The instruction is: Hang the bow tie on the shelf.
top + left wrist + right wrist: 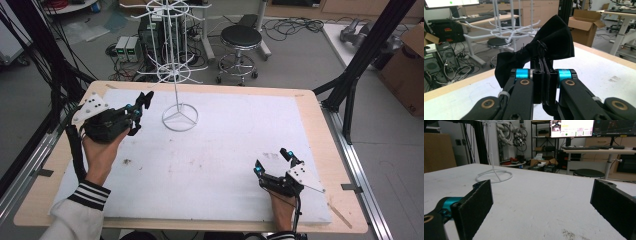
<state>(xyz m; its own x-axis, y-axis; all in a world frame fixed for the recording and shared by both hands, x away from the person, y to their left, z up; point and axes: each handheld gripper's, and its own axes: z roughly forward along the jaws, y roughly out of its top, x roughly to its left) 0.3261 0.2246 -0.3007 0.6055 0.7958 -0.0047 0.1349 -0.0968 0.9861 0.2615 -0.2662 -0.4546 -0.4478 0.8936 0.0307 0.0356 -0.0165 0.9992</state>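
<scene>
From the high view, the left gripper (141, 107) is raised beside the white wire rack (176, 75), and the right gripper (274, 161) rests low on the table (210, 155). The left gripper view shows jaws clamped on a black cloth pouch (544, 51). In the right gripper view, the jaws stand wide apart, holding nothing.

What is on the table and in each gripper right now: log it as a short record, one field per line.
surface: table with a white top
stand: white wire rack, upright, ring base at the far middle
left gripper: raised near the rack, fingers shut on a black cloth
cloth state: pinched at its gathered part, the rest fanning out above the fingers
right gripper: low at the near right, fingers wide apart, nothing between them
behind the table: round black stool, cables on the floor
</scene>
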